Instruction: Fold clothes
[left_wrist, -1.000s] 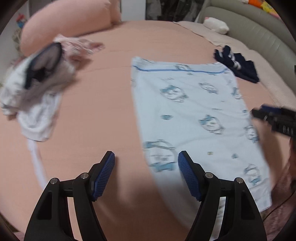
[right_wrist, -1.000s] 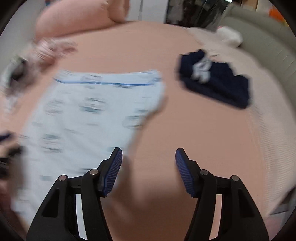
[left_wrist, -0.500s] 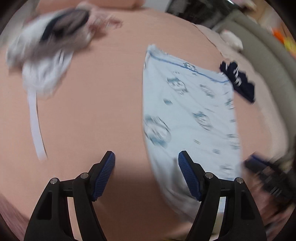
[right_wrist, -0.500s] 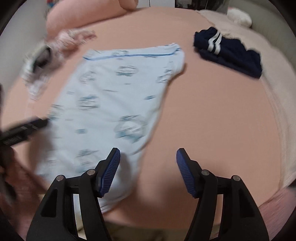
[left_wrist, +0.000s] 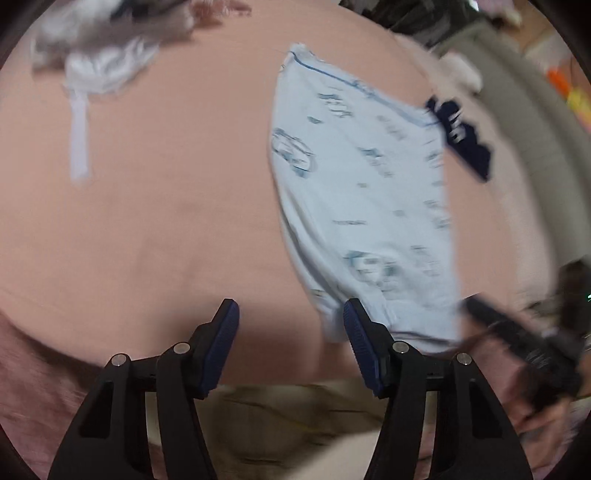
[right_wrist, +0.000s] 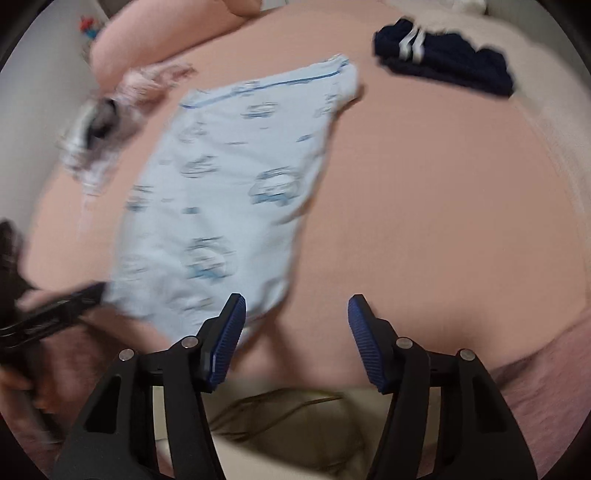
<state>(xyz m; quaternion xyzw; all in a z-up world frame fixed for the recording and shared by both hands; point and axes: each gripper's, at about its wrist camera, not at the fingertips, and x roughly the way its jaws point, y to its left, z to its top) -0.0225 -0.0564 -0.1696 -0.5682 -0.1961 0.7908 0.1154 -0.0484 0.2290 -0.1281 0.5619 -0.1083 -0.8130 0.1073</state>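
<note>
- The light blue printed garment (left_wrist: 365, 206) lay spread flat on the pink bed (left_wrist: 155, 221), its blue-trimmed edge at the far side and its near hem close to the bed's front edge.
- The left gripper (left_wrist: 291, 332) hung over the near left corner of that garment; its jaws had just been closing but stood well apart, with bare bedsheet between them and the cloth's edge just beside the right-hand pad (left_wrist: 360, 339), and nothing was held.
- The right gripper (right_wrist: 295, 325) hung over the near right corner in its own view; its jaws had also just narrowed a little, stayed apart, and gripped nothing, the cloth lying just behind the left-hand pad (right_wrist: 225, 336).
- Judged from this, the step in hand was the approach to the two near corners, ahead of a first fold.
- The next move seemed to call for lowering each gripper so one pad slid under the hem, pinching both corners, then carrying them toward the far edge evenly.
- A folded navy garment (right_wrist: 447, 62) lay well apart to the right, a heap of unfolded clothes (left_wrist: 107, 48) at the far left.
</note>
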